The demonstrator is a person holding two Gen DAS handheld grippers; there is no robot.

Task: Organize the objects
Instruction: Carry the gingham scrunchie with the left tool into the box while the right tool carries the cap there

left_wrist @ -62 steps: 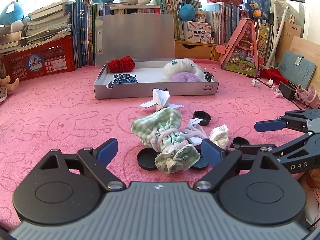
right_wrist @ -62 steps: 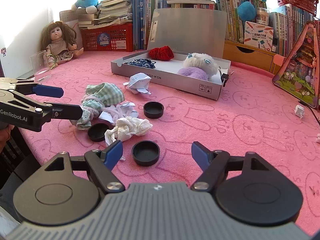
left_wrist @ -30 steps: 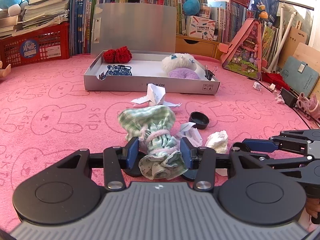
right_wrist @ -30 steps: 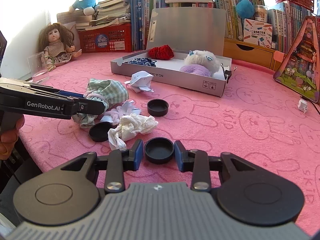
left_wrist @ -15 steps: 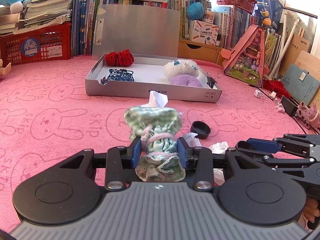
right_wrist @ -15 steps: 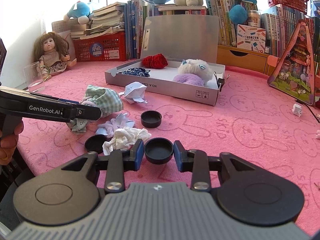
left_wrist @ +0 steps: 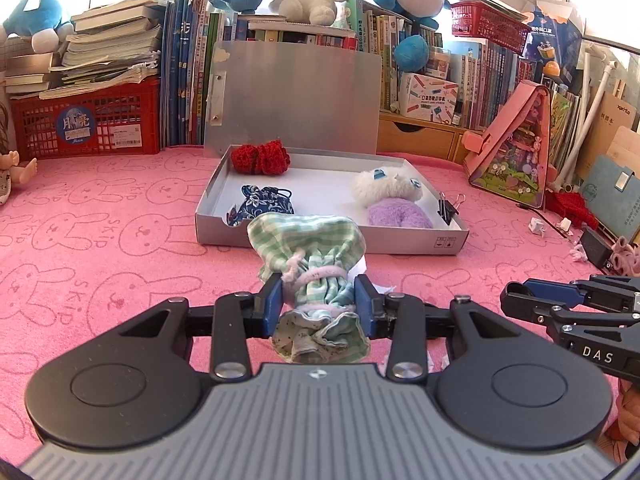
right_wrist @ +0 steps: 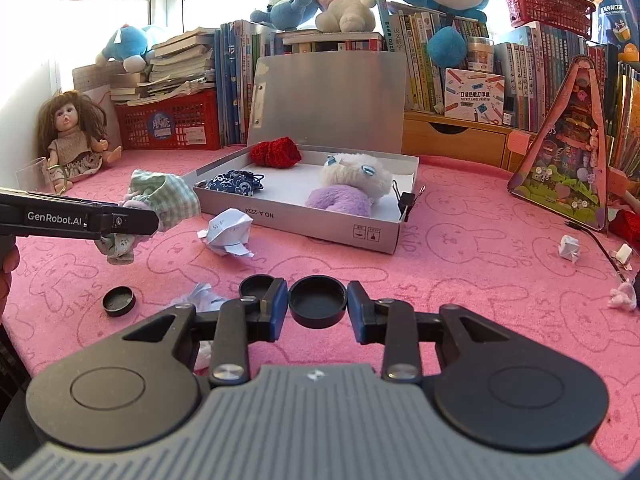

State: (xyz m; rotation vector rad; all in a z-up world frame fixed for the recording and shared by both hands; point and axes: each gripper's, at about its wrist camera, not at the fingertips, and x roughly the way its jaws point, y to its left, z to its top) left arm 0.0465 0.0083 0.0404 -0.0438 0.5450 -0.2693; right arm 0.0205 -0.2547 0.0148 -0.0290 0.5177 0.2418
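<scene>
A pink bench cover (right_wrist: 460, 248) printed with rabbit outlines fills the lower half of both views, and behind it stand shelves of books with plush toys on top. Near the middle of the frame lies the open grey box (left_wrist: 408, 240), its lid standing up at the back; inside are a red knitted piece (left_wrist: 260, 157), a blue patterned pouch (left_wrist: 262, 205) and a white and purple plush (left_wrist: 394, 200). The left gripper (left_wrist: 318, 300) has its fingers closed on the green checked cloth bundle (left_wrist: 308, 248), pinching it at the waist where the pink tie goes around; the jaws have just been closing on it, and the bundle now hangs in front of the box's near wall. The right gripper (right_wrist: 318, 306) has its fingers closed on a black round cap (right_wrist: 317, 299), held by its rim. To do this step well, I think both loads should go above the near wall before any release, and the bundle should come down in the free space in the middle of the box, not on the pouch. The cap is held only at its edge, so it may turn or slip; a level hand seems safer. Other caps (right_wrist: 118, 301) and a crumpled paper (right_wrist: 230, 232) are on the bench.
</scene>
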